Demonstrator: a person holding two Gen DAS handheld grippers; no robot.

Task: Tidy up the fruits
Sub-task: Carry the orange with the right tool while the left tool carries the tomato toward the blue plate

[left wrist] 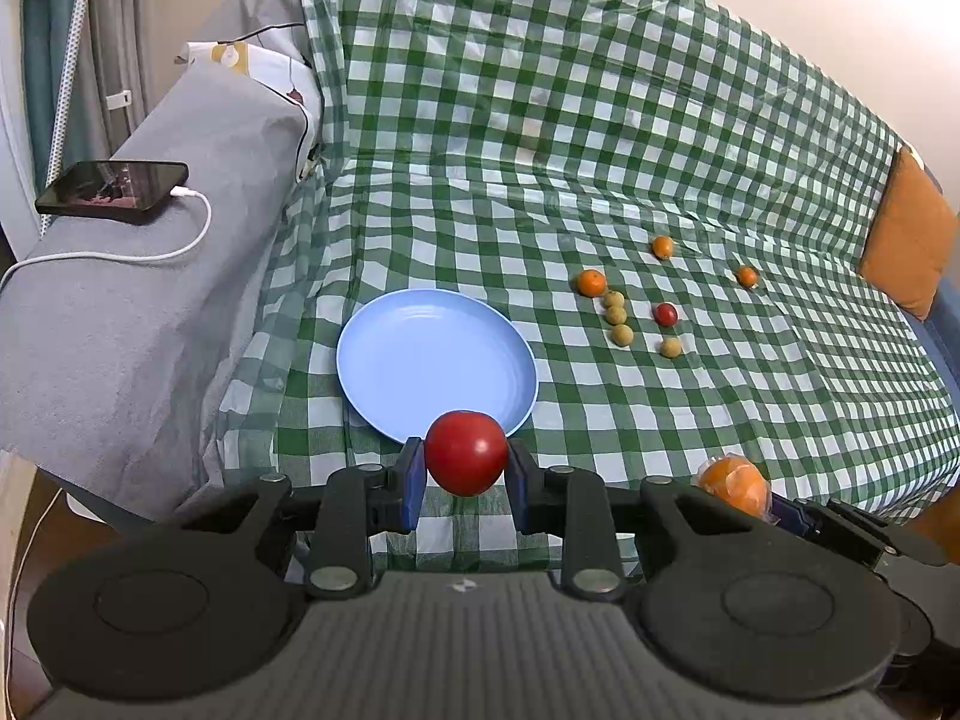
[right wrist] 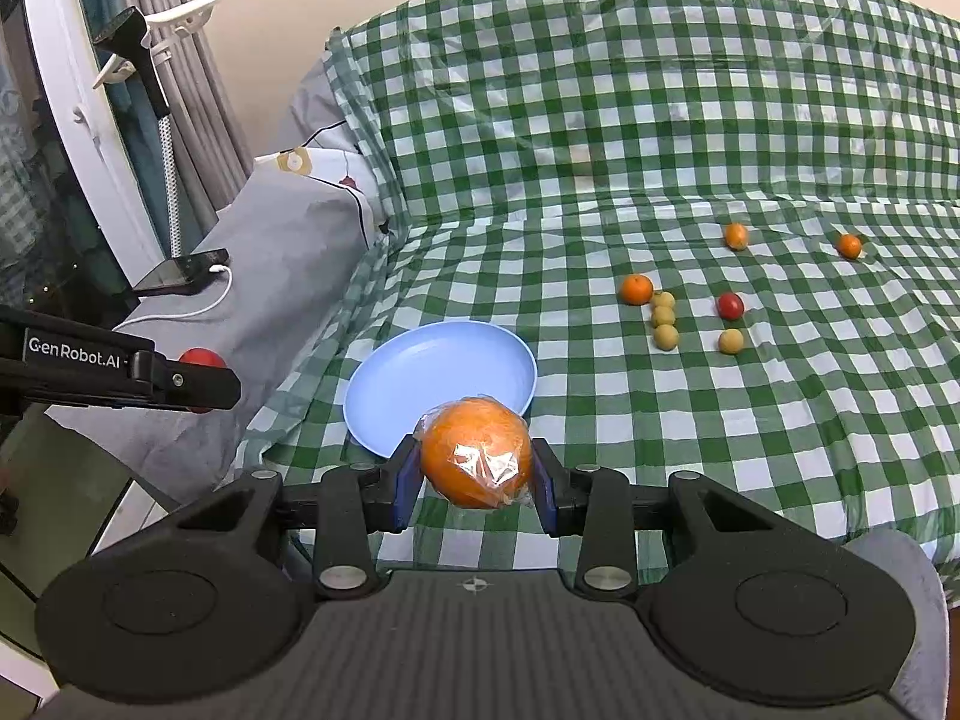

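1. Holding a red tomato (left wrist: 466, 461), the left gripper (left wrist: 465, 480) has its blue pads (left wrist: 413, 483) pressed on either side of the fruit, which hangs clear of the checked cloth (left wrist: 600, 120).
2. Beyond and just past that tomato lies the light blue plate (left wrist: 420, 354), bare, with its near rim tucked behind the fruit in the left wrist view; I judge a short push forward and down would put the tomato onto it.
3. To the right, the right gripper (right wrist: 477, 477) pinches an orange wrapped in clear film (right wrist: 477, 459) between its pads, also lifted off the cloth.
4. From the right wrist view the plate sits ahead and slightly left of the orange, so that hand would have to travel forward and a little leftward to reach it.
5. Both hands look about equally close to the plate; the left gripper seems the better lined up, since the plate lies almost straight along its fingers.
6. Farther right on the cloth, well apart from the plate, wait 3 small oranges, the nearest (left wrist: 591, 282) beside 4 yellowish round fruits (left wrist: 616, 316) and 1 small red fruit (left wrist: 665, 314).
7. I judge the sorting as barely begun, with no fruit on the plate yet.
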